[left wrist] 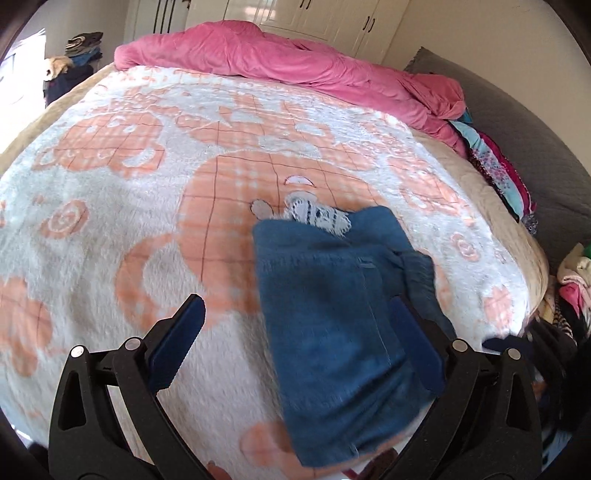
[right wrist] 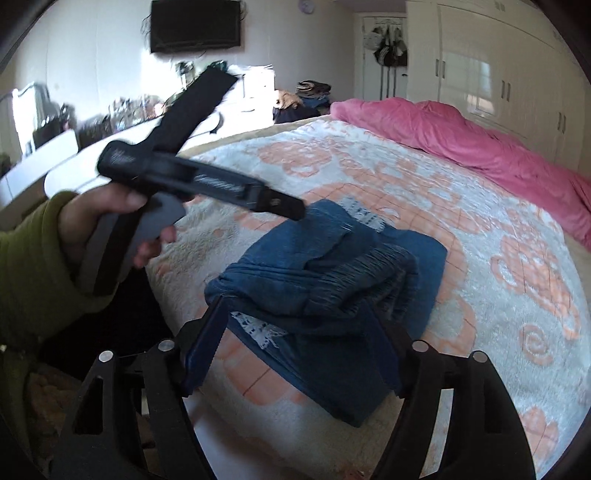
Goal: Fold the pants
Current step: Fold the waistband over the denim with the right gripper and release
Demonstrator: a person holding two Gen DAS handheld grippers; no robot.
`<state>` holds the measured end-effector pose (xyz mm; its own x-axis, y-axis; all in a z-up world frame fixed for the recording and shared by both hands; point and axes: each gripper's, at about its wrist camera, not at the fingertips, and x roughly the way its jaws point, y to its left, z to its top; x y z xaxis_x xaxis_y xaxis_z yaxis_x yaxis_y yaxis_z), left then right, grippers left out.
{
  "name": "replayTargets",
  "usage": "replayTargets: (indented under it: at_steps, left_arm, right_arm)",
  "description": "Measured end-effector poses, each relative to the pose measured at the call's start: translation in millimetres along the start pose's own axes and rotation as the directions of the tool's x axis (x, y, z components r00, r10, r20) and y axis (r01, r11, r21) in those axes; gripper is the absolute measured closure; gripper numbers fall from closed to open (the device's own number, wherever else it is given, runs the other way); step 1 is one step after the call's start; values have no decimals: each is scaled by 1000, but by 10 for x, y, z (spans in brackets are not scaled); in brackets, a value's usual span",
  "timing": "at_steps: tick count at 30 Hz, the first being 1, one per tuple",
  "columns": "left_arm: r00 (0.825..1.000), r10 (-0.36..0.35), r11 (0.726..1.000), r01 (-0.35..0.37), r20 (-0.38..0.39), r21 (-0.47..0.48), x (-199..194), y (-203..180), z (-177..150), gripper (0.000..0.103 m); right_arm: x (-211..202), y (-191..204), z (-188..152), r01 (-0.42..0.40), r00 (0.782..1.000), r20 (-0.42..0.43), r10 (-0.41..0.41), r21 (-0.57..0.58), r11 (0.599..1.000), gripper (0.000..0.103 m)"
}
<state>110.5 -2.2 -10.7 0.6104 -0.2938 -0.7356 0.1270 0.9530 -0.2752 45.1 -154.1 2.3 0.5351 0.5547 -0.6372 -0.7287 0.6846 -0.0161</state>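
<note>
Blue pants (left wrist: 325, 288) lie folded into a compact bundle on the white and orange blanket (left wrist: 129, 206) near the bed's front edge, with white lace trim (left wrist: 317, 218) peeking out at the far end. My left gripper (left wrist: 295, 306) hovers wide open above them; its right finger is over the bundle and its left finger over bare blanket. In the right wrist view the pants (right wrist: 332, 273) sit just beyond my right gripper (right wrist: 295, 304), which is open with its pads clear of the cloth. A hand (right wrist: 107, 221) in a green sleeve holds the left gripper (right wrist: 291, 210) above the pants' far side.
A pink duvet (left wrist: 277, 59) is bunched along the far side of the bed. Colourful clothes (left wrist: 495, 166) pile up against a grey headboard (left wrist: 535, 147) on the right. White wardrobes (right wrist: 498, 74), a wall television (right wrist: 195, 26) and a cluttered white desk (right wrist: 74, 155) surround the bed.
</note>
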Motion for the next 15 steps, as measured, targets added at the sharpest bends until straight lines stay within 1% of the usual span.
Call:
replayTargets:
  at_steps: [1, 2, 3, 5, 8, 9, 10, 11, 12, 13, 15]
  left_arm:
    - [1000, 0, 1000, 0, -15, 12, 57, 6, 36, 13]
    - [1000, -2, 1000, 3, -30, 19, 112, 12, 60, 24]
    - [999, -10, 1000, 11, -48, 22, 171, 18, 75, 36]
    - [996, -29, 999, 30, -88, 13, 331, 48, 84, 44]
    - [995, -54, 999, 54, -87, -2, 427, 73, 31, 44]
    - [995, -57, 998, 57, -87, -5, 447, 81, 11, 44]
    - [995, -58, 998, 57, -86, -9, 465, 97, -11, 44]
    - [994, -59, 998, 58, -87, -16, 478, 114, -20, 44]
    - [994, -67, 998, 65, -88, -22, 486, 135, -26, 43]
    - [994, -70, 997, 68, -86, -24, 482, 146, -23, 43]
    - [994, -72, 997, 70, -79, -21, 469, 149, -21, 37]
  right_arm:
    - [41, 52, 28, -2, 1000, -9, 2, -29, 1000, 38]
    - [100, 112, 63, -4, 1000, -26, 2, -67, 998, 42]
    - [151, 161, 89, 3, 999, -41, -8, -103, 995, 43]
    - [272, 270, 152, -2, 998, -70, -11, -185, 983, 45]
    - [493, 389, 199, -20, 991, -130, -15, -268, 963, 45]
    - [580, 410, 200, -27, 989, -147, -17, -289, 957, 47]
    - [637, 425, 194, -35, 987, -161, -15, -299, 953, 62]
    - [722, 437, 176, -65, 983, -184, 8, -306, 950, 79]
    - [750, 443, 162, -87, 981, -191, 29, -302, 949, 86]
    - [738, 461, 150, -103, 981, -189, 47, -296, 950, 91]
    - [637, 513, 98, -87, 981, -190, 26, -315, 945, 94]
